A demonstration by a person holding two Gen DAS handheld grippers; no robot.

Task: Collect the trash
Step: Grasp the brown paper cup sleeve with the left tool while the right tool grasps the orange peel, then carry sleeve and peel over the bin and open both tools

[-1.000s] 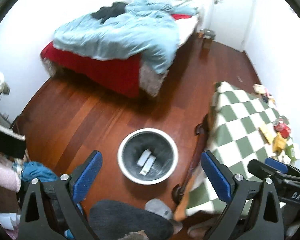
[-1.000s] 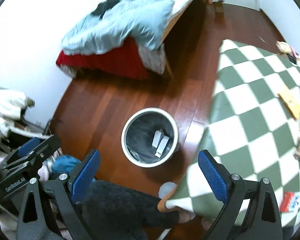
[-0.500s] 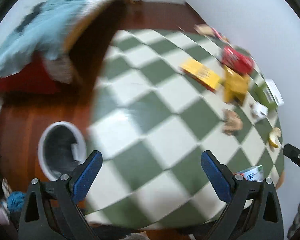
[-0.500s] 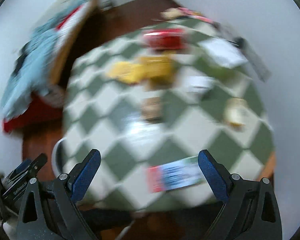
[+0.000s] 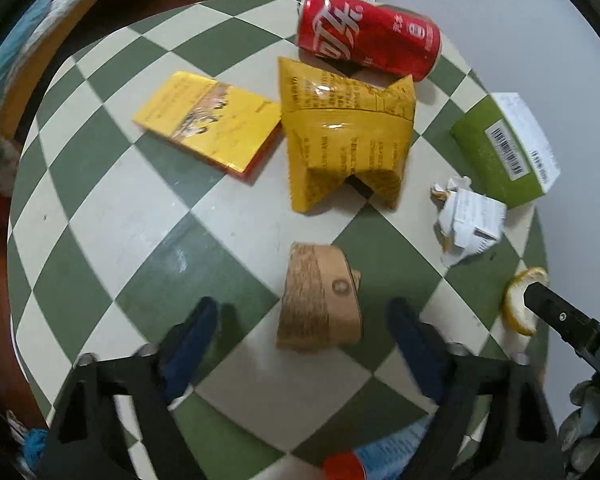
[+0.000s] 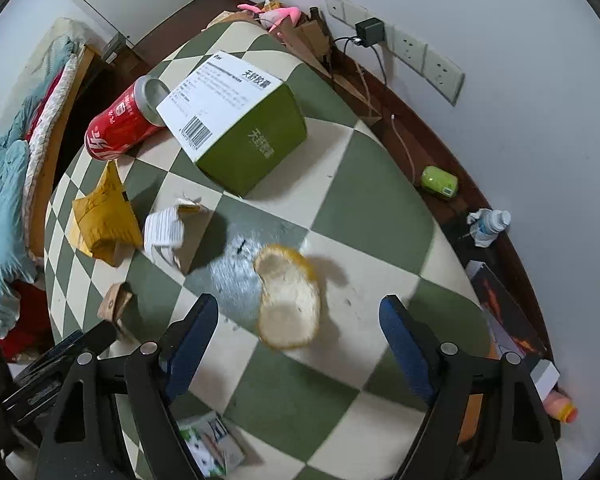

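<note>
Left claw [image 5: 302,334] wide open around brown cardboard sleeve [image 5: 320,300] at lower centre, right claw [image 6: 300,330] wide open around citrus peel [image 6: 288,298], both on checkered desk [image 5: 140,208], red can [image 5: 366,36] lying at top, contents not visible, green box [image 6: 240,120] closed

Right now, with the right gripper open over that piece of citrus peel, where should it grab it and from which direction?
Come straight down with the right gripper and pinch the citrus peel across its narrow middle. It lies pith-up and elongated on the checkered table, waisted between two lobes, and the open jaws already straddle it.
</note>
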